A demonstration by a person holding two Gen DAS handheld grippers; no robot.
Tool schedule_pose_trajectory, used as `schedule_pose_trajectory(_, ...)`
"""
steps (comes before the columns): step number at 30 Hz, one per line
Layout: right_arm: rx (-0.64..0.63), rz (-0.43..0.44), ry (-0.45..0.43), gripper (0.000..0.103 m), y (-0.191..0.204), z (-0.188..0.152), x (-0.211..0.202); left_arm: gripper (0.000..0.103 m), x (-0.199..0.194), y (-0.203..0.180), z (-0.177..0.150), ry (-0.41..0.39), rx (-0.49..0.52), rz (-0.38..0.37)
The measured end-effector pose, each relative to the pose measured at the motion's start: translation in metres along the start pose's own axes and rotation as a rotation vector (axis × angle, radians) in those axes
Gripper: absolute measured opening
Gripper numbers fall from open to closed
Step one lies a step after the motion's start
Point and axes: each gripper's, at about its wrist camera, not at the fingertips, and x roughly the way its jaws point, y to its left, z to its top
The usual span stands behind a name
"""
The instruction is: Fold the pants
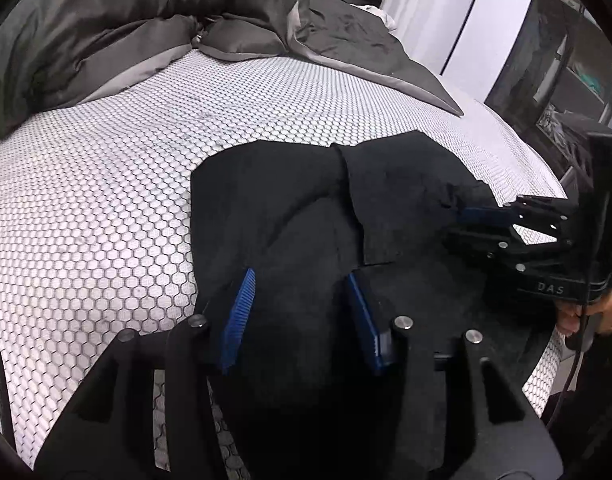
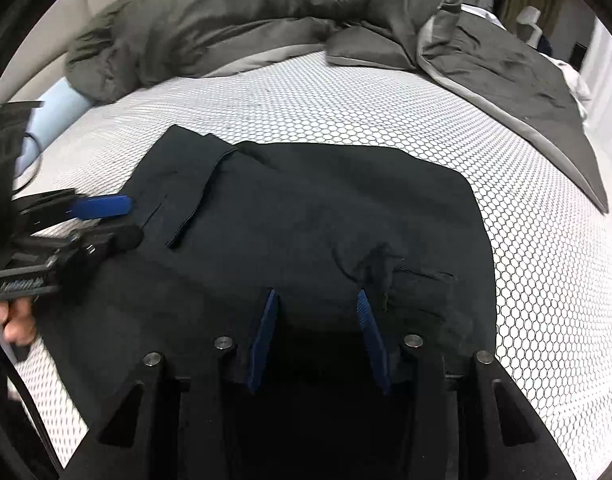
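Black pants (image 1: 306,208) lie folded into a wide block on a white honeycomb-patterned mattress (image 1: 105,184); they also show in the right wrist view (image 2: 326,220). My left gripper (image 1: 301,276) is open, its blue pads just above the near part of the cloth, holding nothing. It also shows at the left of the right wrist view (image 2: 121,220). My right gripper (image 2: 318,294) is open over the pants' near edge, empty. It appears at the right of the left wrist view (image 1: 462,222), at the pants' right side.
A rumpled dark grey duvet (image 2: 245,12) and pillows (image 1: 241,40) are heaped along the far side of the mattress (image 2: 546,280). A pale blue object (image 2: 53,112) lies at the left edge. White wardrobe doors (image 1: 466,12) and dark shelves (image 1: 566,60) stand to the right.
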Motion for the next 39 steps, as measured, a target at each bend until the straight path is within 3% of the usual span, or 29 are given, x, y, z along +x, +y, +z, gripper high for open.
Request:
schedule_pose_trajectory(3, 0.058, 0.066, -0.091, 0.043, 0.005, 0.012, -0.02, 0.046, -0.017, -0.002, 0.015, -0.072, -0.005, -0.029)
schedule_pose_trajectory(6, 0.11, 0.048, -0.143, 0.043, 0.014, 0.03, -0.016, 0.046, -0.01, 0.003, 0.032, -0.089, -0.044, -0.009)
schedule_pose_trajectory(10, 0.087, 0.035, -0.021, 0.043, 0.03, 0.034, 0.028, 0.042, 0.024, 0.032, 0.031, -0.011, -0.19, -0.049)
schedule_pose_trajectory(12, 0.084, -0.01, -0.006, 0.043, 0.026, 0.029, 0.029, 0.04, 0.022, 0.038, 0.032, -0.009, -0.19, -0.045)
schedule_pose_trajectory(14, 0.079, -0.138, 0.0, 0.043, 0.01, 0.022, 0.016, 0.04, 0.017, 0.04, 0.031, -0.001, -0.176, 0.014)
schedule_pose_trajectory(15, 0.086, -0.136, -0.003, 0.039, 0.002, 0.02, 0.014, 0.041, 0.015, 0.041, 0.03, 0.0, -0.178, 0.028)
schedule_pose_trajectory(17, 0.123, -0.047, -0.03, 0.04, -0.009, 0.012, 0.009, 0.041, 0.005, 0.044, 0.023, 0.014, -0.206, 0.042)
schedule_pose_trajectory(19, 0.104, -0.016, -0.035, 0.04, -0.006, 0.009, -0.001, 0.041, -0.005, 0.045, 0.021, 0.017, -0.231, 0.027)
schedule_pose_trajectory(22, 0.123, 0.061, -0.096, 0.047, -0.012, -0.007, -0.035, 0.041, -0.036, 0.029, 0.007, -0.038, -0.191, 0.008)
schedule_pose_trajectory(25, 0.187, 0.119, -0.145, 0.055, -0.023, -0.028, -0.059, 0.042, -0.045, -0.003, -0.015, -0.041, -0.102, -0.006)
schedule_pose_trajectory(28, 0.082, 0.143, -0.123, 0.055, 0.009, -0.036, -0.055, 0.042, -0.034, -0.039, -0.028, -0.024, 0.032, 0.008)
schedule_pose_trajectory(30, 0.005, 0.151, -0.076, 0.055, 0.035, -0.043, -0.042, 0.044, -0.022, -0.054, -0.035, -0.002, 0.101, 0.064)
schedule_pose_trajectory(33, -0.118, 0.035, -0.037, 0.054, 0.052, -0.057, -0.03, 0.044, -0.023, -0.051, -0.04, 0.015, 0.085, 0.073)
schedule_pose_trajectory(36, -0.069, 0.025, -0.072, 0.05, 0.028, -0.069, -0.055, 0.057, -0.038, -0.045, -0.056, 0.021, 0.056, 0.113)
schedule_pose_trajectory(38, -0.029, -0.012, -0.093, 0.051, 0.009, -0.079, -0.072, 0.059, -0.047, -0.038, -0.063, 0.016, 0.037, 0.123)
schedule_pose_trajectory(39, 0.007, 0.038, -0.093, 0.052, 0.001, -0.083, -0.074, 0.059, -0.052, -0.031, -0.065, 0.009, 0.018, 0.116)
